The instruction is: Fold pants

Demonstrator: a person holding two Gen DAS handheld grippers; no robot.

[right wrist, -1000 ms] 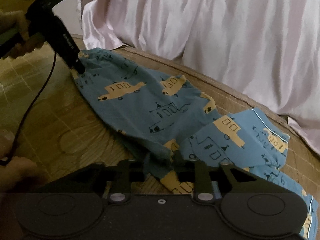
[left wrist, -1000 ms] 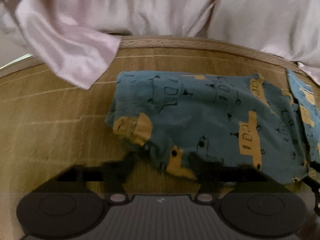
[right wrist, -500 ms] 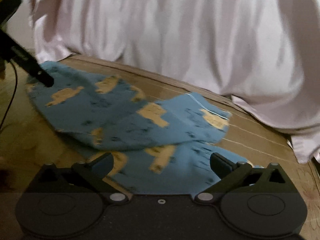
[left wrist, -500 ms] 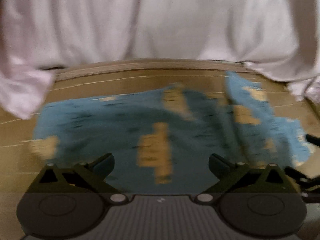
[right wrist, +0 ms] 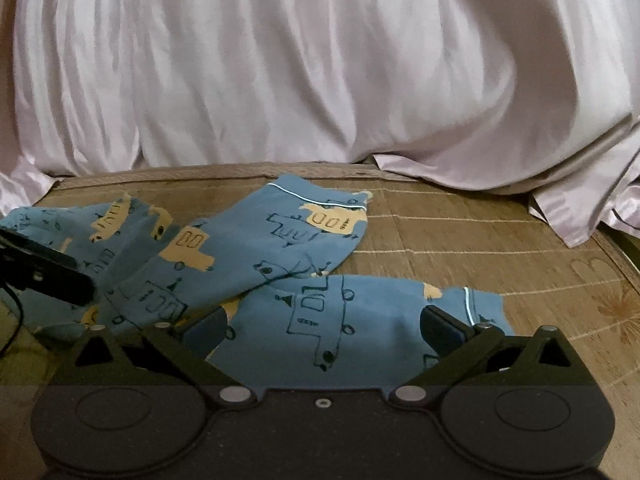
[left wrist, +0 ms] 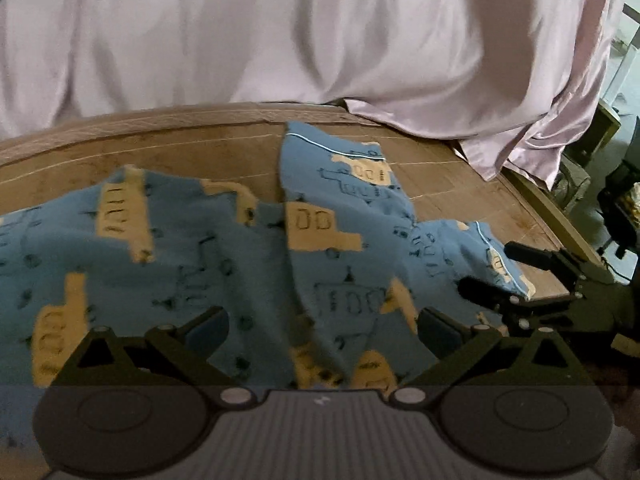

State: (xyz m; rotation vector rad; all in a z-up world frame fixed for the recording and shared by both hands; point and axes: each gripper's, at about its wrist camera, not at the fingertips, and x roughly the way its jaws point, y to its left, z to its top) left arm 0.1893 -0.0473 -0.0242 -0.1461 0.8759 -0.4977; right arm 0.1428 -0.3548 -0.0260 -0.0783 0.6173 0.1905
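The blue pants with yellow vehicle prints lie crumpled on a woven mat. One leg is folded back over the other leg; both cuffs have light piping. My left gripper hovers open low over the middle of the fabric, with nothing between its fingers. My right gripper is open over the near leg, close to its cuff. The left wrist view shows the right gripper open at the pants' right end. The right wrist view has the left gripper at the left.
A pale pink satin cloth hangs along the far side of the mat. The mat's right edge drops off toward dark clutter. A thin black cable trails at the left.
A second ago both grippers were shut on the pants' near edge. They have let go and opened. Both views have swung right along the pants, which now lie loose on the mat.
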